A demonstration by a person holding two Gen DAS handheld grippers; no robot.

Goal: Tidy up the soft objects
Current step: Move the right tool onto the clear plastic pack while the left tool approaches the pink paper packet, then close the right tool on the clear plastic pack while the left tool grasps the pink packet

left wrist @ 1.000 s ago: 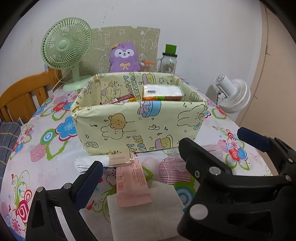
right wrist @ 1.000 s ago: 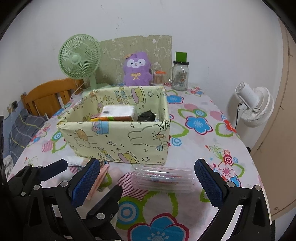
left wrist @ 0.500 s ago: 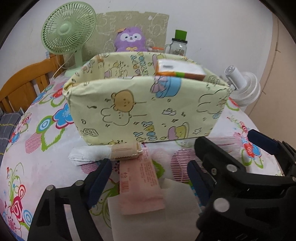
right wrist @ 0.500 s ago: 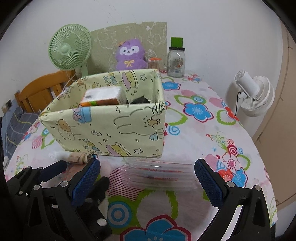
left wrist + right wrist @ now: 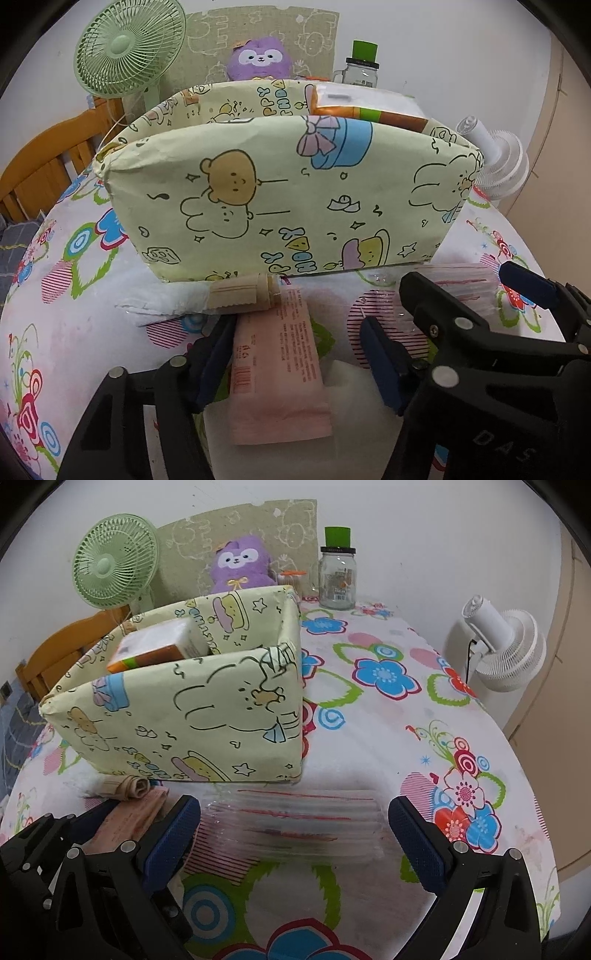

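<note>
A yellow cartoon-print fabric box (image 5: 288, 195) (image 5: 192, 716) stands on the flowered table, with an orange-and-white tissue pack (image 5: 369, 105) (image 5: 155, 646) inside. In front of it lie a pink packet (image 5: 275, 365) (image 5: 125, 823), a white pad with a beige band (image 5: 207, 301), a white tissue sheet (image 5: 354, 402) and a stack of clear plastic bags (image 5: 295, 819) (image 5: 454, 284). My left gripper (image 5: 297, 363) is open, its fingers on either side of the pink packet. My right gripper (image 5: 293, 842) is open, straddling the clear bags.
A green fan (image 5: 129, 48) (image 5: 114, 561), a purple plush (image 5: 240, 563) (image 5: 258, 59) and a glass jar with a green lid (image 5: 337, 576) stand at the back. A white fan (image 5: 498, 646) is off the table's right edge. A wooden chair (image 5: 48, 166) is at left.
Both grippers have moved forward and down toward the table. The left now brackets the pink packet and its jaws have narrowed; the right has come down around the clear bags.
</note>
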